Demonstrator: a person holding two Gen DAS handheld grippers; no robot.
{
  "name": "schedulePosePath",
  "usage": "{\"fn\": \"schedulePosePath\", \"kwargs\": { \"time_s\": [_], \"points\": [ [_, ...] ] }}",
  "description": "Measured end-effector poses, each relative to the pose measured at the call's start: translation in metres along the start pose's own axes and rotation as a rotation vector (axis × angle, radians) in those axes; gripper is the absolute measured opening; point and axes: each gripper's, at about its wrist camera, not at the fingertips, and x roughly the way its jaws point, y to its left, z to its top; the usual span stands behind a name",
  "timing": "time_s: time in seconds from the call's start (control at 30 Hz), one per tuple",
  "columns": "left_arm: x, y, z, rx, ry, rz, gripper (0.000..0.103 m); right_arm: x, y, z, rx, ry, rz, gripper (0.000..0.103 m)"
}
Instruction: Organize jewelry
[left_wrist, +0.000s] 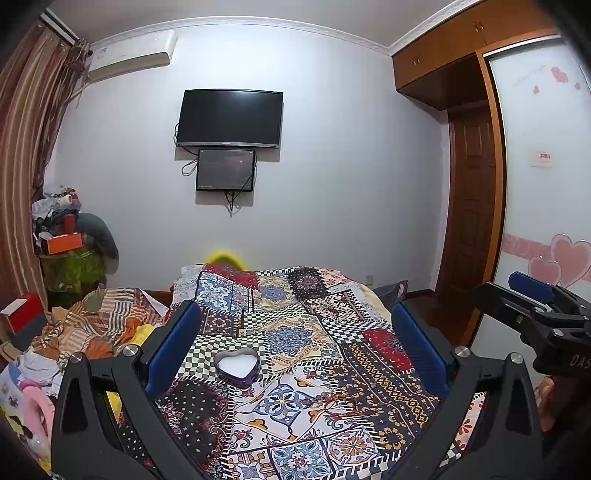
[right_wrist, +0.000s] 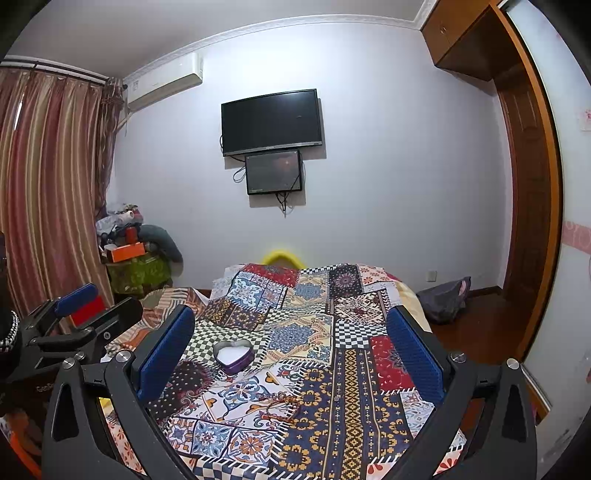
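Both claws are spread wide with nothing in them. The left gripper (left_wrist: 295, 347) hangs above the patchwork bedspread (left_wrist: 369, 373), blue pads (left_wrist: 173, 343) far apart, touching nothing. Same story for the right gripper (right_wrist: 291, 350), which sits just beside it, also over the bed. Framed between the left one's pads is a heart-shaped tin (left_wrist: 237, 366), lid off, white inside. Nearer the camera, a beaded bracelet (left_wrist: 334, 400) lies loose on the cloth, apart from the tin. A TV (left_wrist: 229, 118) hangs on the far wall.
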Motion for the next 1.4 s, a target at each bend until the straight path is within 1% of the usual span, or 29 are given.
{"fn": "schedulePosePath", "kwargs": {
  "time_s": [0.9,1.33,1.4],
  "points": [
    [0.0034,-0.0011,-0.0088,-0.006,0.012,0.003,0.103,0.0026,0.0031,-0.0015,0.004,0.002,0.007,0.103],
    [0.0056,-0.0065,-0.0080,-0.005,0.017,0.005,0.103,0.0037,0.0017,-0.0029,0.007,0.005,0.009,0.103],
    [0.0050,-0.0019,-0.0059,-0.006,0.019,0.004,0.103,0.0045,0.0010,-0.0047,0.008,0.007,0.009,0.103]
  ]
}}
